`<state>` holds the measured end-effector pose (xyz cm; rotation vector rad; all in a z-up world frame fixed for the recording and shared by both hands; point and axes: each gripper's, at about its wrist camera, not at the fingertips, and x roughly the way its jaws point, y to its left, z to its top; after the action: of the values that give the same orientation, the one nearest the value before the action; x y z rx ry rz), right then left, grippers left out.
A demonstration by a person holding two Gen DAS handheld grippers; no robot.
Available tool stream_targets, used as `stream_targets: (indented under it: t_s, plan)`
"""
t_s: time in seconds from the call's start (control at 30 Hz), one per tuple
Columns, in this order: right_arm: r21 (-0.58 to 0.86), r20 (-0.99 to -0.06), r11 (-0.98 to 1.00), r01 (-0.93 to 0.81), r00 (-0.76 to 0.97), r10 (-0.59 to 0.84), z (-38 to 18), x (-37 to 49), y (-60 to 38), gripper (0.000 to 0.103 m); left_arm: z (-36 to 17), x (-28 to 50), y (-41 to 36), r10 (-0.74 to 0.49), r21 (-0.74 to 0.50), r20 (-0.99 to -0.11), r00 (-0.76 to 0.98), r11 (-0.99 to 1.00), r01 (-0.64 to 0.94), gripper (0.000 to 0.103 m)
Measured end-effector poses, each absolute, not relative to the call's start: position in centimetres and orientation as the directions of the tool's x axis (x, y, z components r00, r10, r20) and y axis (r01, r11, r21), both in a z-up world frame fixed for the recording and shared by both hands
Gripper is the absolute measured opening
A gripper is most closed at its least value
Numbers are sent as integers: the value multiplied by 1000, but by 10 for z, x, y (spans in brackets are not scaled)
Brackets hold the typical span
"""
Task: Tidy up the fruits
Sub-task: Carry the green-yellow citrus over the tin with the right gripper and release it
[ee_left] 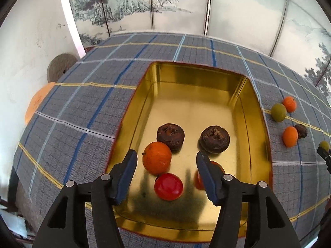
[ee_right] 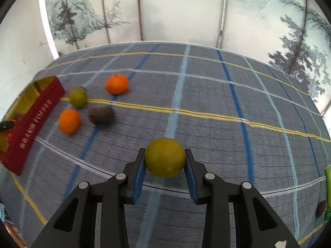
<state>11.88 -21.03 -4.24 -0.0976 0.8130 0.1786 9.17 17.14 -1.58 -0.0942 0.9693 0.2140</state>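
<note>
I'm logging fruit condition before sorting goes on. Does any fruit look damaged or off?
Yes. Two dark brown fruits in the gold tin look shrivelled and wrinkled, unlike the smooth orange and red fruit beside them. A similar dark one lies on the tablecloth.

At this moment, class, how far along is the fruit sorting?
Done: five fruits lie in the gold tin, among them a red one. In hand: the right tool grips a green fruit; the left tool hangs open over the tin. Left: four fruits on the cloth, including an orange.
</note>
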Motion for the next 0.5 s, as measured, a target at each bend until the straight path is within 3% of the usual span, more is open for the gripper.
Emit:
stream_targets:
  t_s: [0.27,0.5]
  plan:
    - [66,-692,923,-378,649,316,-13,103,-143,33,6,58,179,131,-25,-769,626,972,-235,61]
    - [83,-675,824,-561,576,460,2,86,-61,33,11,29,204,152,-68,-774,615,945,-319,65]
